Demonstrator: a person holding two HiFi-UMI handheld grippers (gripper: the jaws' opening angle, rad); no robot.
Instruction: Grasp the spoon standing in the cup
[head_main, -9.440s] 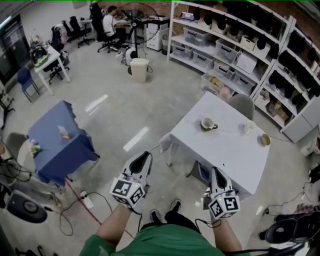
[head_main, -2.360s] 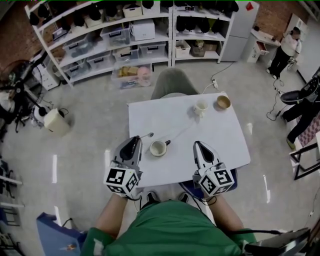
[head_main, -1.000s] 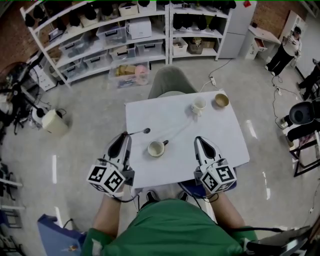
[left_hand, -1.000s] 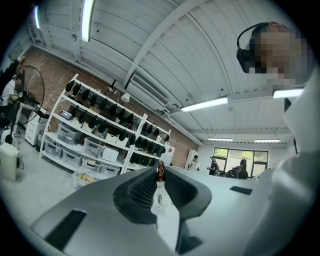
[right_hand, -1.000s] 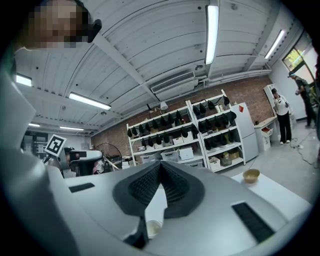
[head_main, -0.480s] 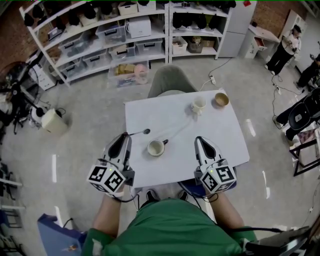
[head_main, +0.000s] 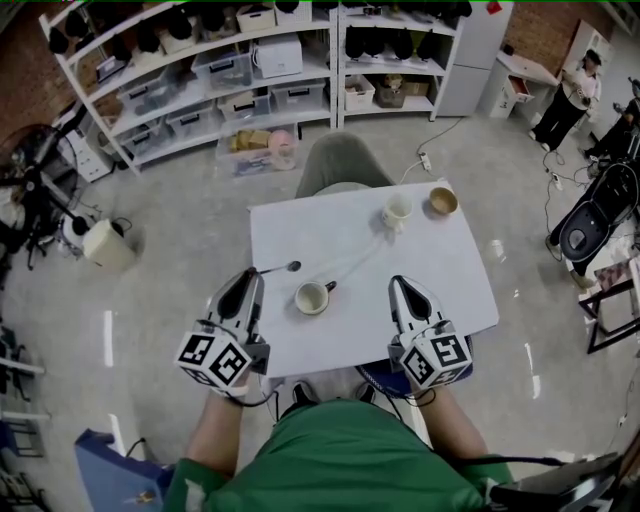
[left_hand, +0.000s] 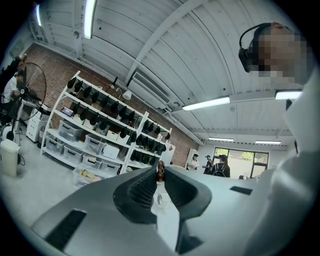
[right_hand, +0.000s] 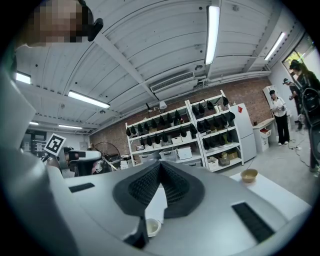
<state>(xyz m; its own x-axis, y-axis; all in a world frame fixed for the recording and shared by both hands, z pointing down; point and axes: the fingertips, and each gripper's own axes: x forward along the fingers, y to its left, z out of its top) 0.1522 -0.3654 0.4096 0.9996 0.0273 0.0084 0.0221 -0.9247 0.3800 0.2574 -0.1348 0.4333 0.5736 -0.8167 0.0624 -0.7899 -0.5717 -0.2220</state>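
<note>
Grips the spoon (head_main: 281, 268) by its handle in the left tongs (head_main: 253, 274), clenched on it, bowl end sticking out ahead over the left part of the white table (head_main: 340, 232). Holds it outside the cup (head_main: 313, 297), just to that cup's left and apart from it. Points the right tongs (head_main: 399, 284) level, clenched on nothing, right of the cup near the table's front edge. Farther back on the table, a second cup (head_main: 397, 212) and a brown bowl (head_main: 442, 201) side by side; beyond, a grey chair (head_main: 340, 162) and storage shelves (head_main: 210, 70)
</note>
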